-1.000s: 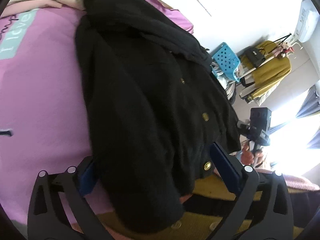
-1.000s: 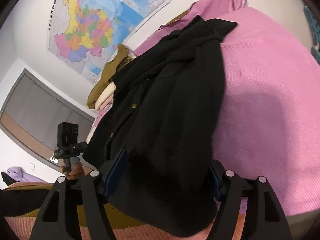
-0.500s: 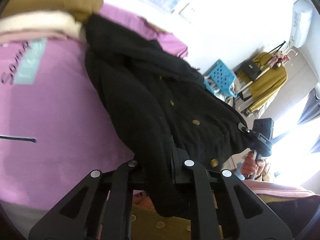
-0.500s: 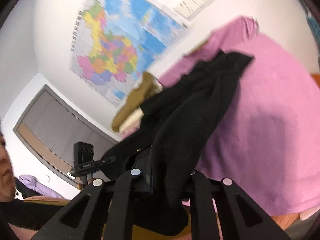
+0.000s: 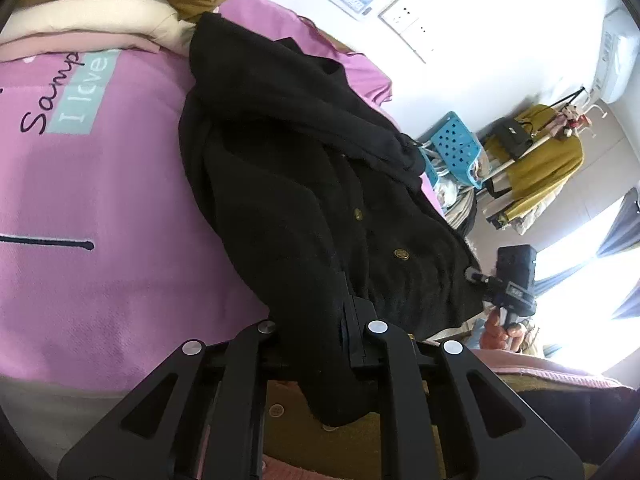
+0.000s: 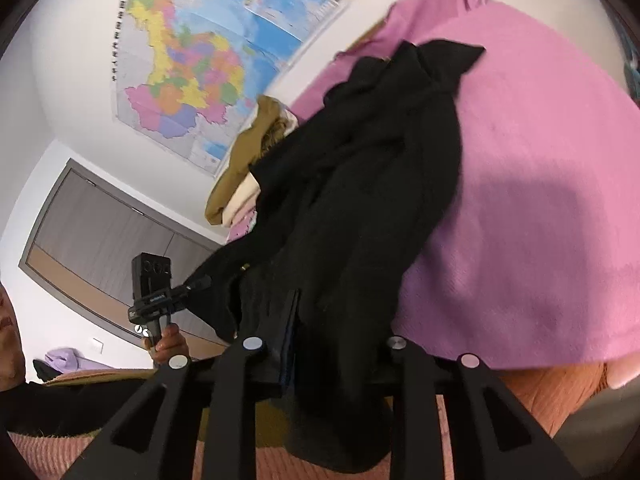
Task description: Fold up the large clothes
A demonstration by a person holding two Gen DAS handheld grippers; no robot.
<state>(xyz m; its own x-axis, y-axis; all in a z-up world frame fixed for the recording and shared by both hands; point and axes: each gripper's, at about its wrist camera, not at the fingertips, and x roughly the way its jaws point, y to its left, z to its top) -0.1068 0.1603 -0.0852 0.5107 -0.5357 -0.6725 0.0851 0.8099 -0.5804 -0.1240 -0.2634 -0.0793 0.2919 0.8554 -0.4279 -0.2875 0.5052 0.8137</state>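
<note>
**Mia:** So, where is the black coat [image 5: 304, 200] now?

**Ben:** It lies on the pink bed cover [image 5: 100, 220]. In the left wrist view it runs from the bottom middle of the frame up toward the upper left. Its long way goes away from both grippers.

**Mia:** What is the left gripper [image 5: 320, 344] doing?

**Ben:** Its jaws have just closed, and they pinch the near edge of the coat at the bottom of the frame. A fold of cloth hangs down between them.

**Mia:** And the right gripper [image 6: 320, 352]?

**Ben:** It also has coat cloth between its jaws, at the bottom middle of its own view. Its jaws closed and then opened a bit, but the thick cloth looks squeezed in there. Each gripper has a piece of the near hem, so neither is nearer than the other.

**Mia:** What comes next, do you think?

**Ben:** I think they must carry the near edge up and over toward the far end, along the long way of the coat.

**Mia:** Is anything in the way?

**Ben:** A pile of folded clothes [image 5: 120, 12] sits at the upper left, touching the far end of the coat. A blue basket [image 5: 456, 148] is off the bed at the right, well apart. A map [image 6: 208, 60] hangs on the wall.
</note>
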